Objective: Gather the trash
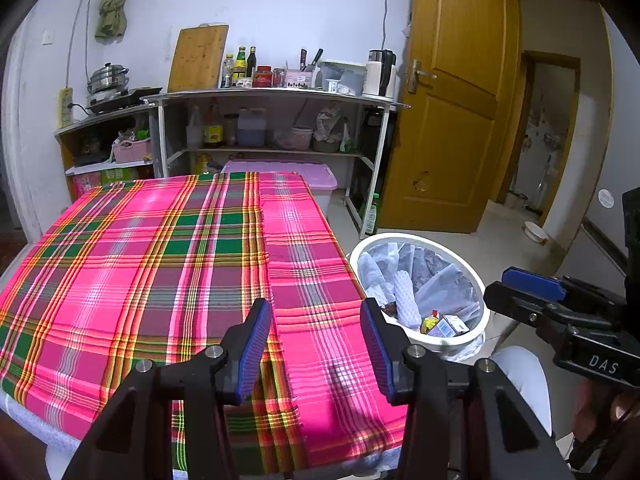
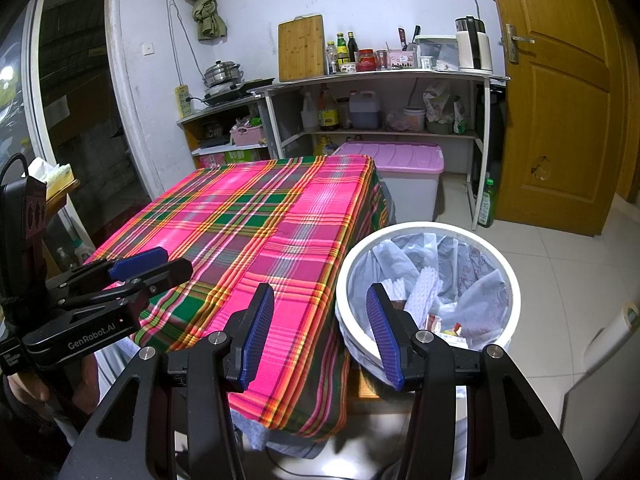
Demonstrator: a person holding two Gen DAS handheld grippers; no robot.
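Trash [image 2: 424, 288]: crumpled plastic, foam netting; round white bin [image 2: 516, 280].

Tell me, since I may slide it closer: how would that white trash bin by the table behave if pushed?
The white trash bin probably slides easily on the smooth tile floor. It likely feels light, holding mostly wrappers. Its loose liner bag would probably shift or slip.

I see a pink, green and yellow plaid tablecloth [image 1: 160, 264], a white bin [image 2: 428, 232] lined with a pale grey bag [image 2: 476, 292], blue ribbed pads [image 1: 252, 348] on black grippers, and a yellow-brown door [image 1: 452, 100].
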